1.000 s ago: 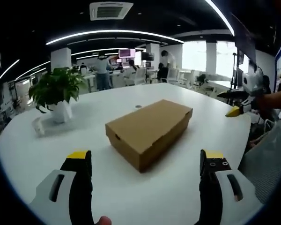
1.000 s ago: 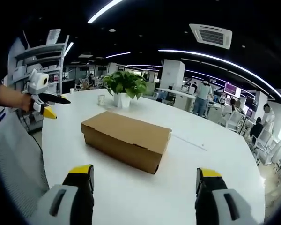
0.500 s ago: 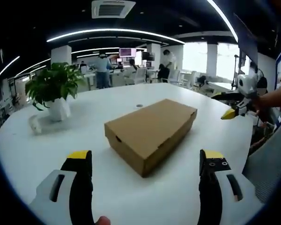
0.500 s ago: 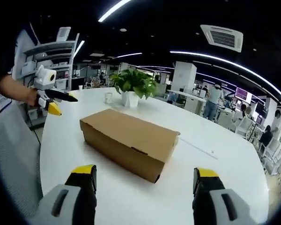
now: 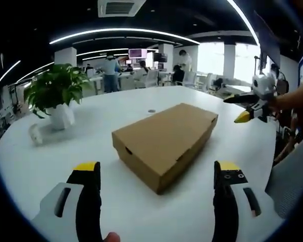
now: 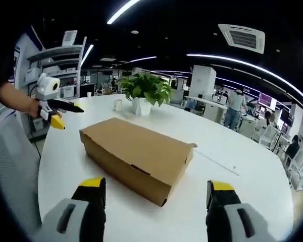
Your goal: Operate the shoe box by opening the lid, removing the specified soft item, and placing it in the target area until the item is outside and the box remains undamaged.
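1. White table (image 5: 141, 103), wide and round, carries everything.
2. Closed cardboard shoe box (image 5: 164, 143) sits mid-table, ahead of my grippers.
3. My left gripper (image 5: 154, 174) gapes wide, holding nothing.
4. My right gripper (image 6: 154, 194) likewise gapes, empty.
5. Potted plant (image 5: 55, 96) stands beyond the box.

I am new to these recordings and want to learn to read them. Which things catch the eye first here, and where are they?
First comes the closed brown shoe box lying in the middle of the round white table. A potted plant stands behind it near the table's far edge. In the foreground, the left claw and the right claw both point at the box with jaws wide apart, holding nothing.
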Available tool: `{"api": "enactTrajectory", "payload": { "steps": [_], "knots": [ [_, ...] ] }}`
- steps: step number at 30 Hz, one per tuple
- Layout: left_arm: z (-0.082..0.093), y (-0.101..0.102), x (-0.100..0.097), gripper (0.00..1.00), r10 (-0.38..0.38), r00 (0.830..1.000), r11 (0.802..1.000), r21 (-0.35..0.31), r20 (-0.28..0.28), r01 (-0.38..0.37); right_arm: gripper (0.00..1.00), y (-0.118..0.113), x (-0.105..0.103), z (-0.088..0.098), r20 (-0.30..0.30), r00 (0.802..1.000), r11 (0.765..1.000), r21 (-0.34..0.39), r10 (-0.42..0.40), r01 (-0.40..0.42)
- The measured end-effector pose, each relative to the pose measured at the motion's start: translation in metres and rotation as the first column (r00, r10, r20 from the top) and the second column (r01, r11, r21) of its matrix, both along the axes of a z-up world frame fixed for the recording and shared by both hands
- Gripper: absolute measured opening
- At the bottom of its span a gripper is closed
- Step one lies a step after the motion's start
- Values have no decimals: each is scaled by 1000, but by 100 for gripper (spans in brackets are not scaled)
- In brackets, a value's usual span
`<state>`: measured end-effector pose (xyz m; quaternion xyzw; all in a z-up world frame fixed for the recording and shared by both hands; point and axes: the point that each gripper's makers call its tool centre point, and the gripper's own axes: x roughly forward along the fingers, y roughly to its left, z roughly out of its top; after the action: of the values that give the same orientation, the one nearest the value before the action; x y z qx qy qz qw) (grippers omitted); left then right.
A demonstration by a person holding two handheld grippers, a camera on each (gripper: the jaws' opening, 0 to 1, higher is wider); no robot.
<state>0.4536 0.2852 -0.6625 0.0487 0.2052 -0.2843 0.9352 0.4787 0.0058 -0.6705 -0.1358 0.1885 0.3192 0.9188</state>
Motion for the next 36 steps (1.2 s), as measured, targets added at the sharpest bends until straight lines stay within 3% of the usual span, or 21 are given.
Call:
{"api": "enactTrajectory", "payload": {
  "steps": [6,14,24,36],
  "knots": [
    [-4,-4,6,90,10,1000,1000,-6,-7,-10,75,2,10,-5,0,1000,999,-29,31,-31],
    [-12,-11,17,85,15,1000,1000,-5,-22,-16,73,11,21,-24,-57,996,997,-40,67,-70],
    [-28,-16,29,82,18,998,1000,-3,-59,-18,65,18,34,-35,-84,991,991,-68,108,-114],
    [-39,-28,36,76,-1,996,1000,-6,-91,1,57,31,44,-46,-129,982,989,-40,135,-141]
  ]
}}
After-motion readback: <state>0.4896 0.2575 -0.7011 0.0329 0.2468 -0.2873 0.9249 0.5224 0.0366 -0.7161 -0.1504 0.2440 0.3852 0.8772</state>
